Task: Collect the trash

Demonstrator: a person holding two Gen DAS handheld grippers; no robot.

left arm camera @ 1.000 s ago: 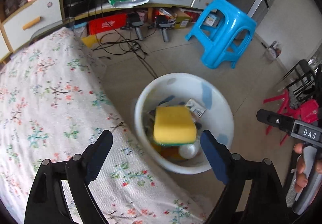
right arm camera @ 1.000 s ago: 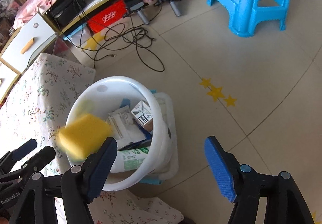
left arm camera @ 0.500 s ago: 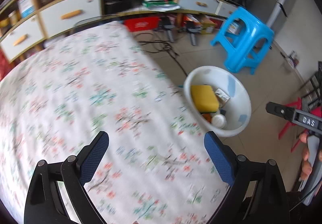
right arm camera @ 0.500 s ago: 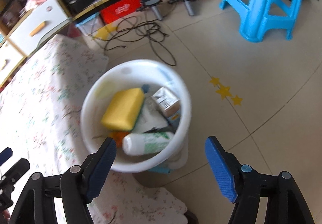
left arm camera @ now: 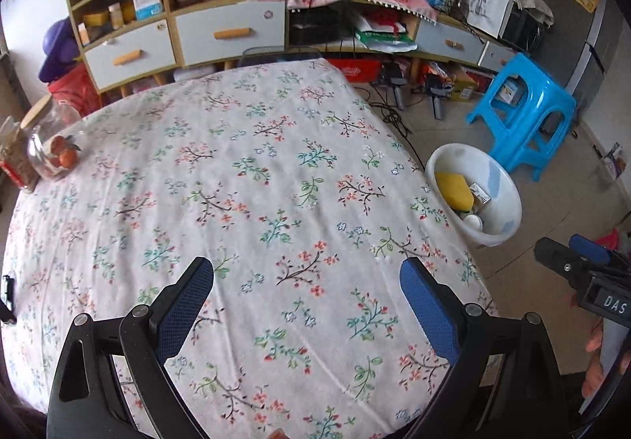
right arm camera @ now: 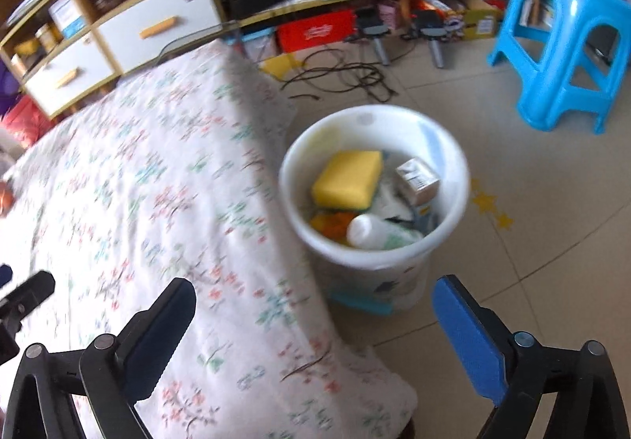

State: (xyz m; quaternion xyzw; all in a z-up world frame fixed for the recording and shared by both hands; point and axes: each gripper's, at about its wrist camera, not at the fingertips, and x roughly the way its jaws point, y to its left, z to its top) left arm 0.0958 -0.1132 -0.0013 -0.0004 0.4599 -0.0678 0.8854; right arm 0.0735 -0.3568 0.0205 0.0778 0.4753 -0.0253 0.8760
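Across most of both views spreads a table (left arm camera: 256,183) covered by a white cloth printed with small pink, green and blue flower sprigs. Near its far left edge stands a glass jar (left arm camera: 49,147) with a wooden lid and orange fruit inside.

On the tiled floor, just beside the table's right edge, sits a white bin (right arm camera: 374,183) holding the collected trash: a yellow sponge (right arm camera: 349,179), a small cardboard box (right arm camera: 418,181), a white bottle (right arm camera: 378,232) lying on its side, and something orange beneath.

Over the table's near edge hangs the left gripper (left arm camera: 307,281), its blue-padded jaws spread wide with nothing between them. The right gripper (right arm camera: 315,305) is above the table's right corner, looking toward the bin; its jaws have just been opening and now stand wide and empty. A person's fingers (left arm camera: 595,360) show at the right edge of the left view.

Beyond the bin stands a blue plastic stool (right arm camera: 564,45). Along the far wall runs a low cabinet (left arm camera: 228,33) with grey drawers, wooden handles and cluttered shelves. Black cables (right arm camera: 343,76) lie tangled on the floor before it.
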